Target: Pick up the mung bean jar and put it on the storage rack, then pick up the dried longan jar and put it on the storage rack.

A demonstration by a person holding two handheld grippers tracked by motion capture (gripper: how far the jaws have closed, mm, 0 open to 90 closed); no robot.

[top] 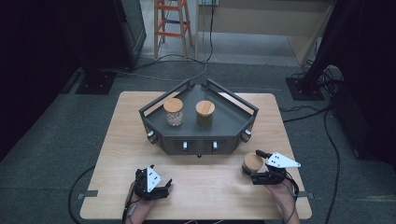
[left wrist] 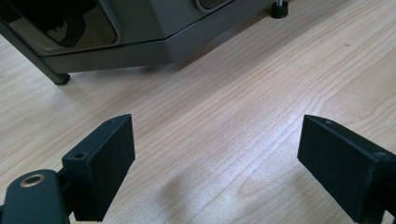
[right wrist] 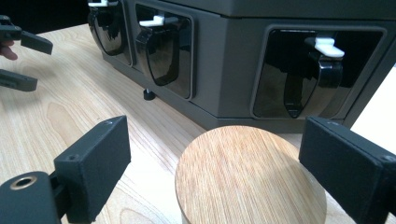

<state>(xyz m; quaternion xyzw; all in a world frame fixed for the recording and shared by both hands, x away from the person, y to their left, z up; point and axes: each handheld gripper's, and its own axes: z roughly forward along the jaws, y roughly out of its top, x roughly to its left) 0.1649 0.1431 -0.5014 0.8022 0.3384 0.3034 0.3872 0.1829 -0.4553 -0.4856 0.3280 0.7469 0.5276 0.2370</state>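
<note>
High view: right gripper [top: 259, 166] jaws wide beside jar [top: 252, 164]

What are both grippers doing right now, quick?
Left gripper: open, holding nothing.
Right gripper: open, jaws either side of a jar, not gripping.

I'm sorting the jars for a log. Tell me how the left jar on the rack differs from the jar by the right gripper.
The left jar on the rack stands up on the dark rack; the jar by the right gripper stands on the wooden table. The rack jar shows pale contents through clear glass; the table jar's contents cannot be told. The right gripper is open around the table jar; nothing is near the rack jar. Both are upright with round wooden lids.
</note>
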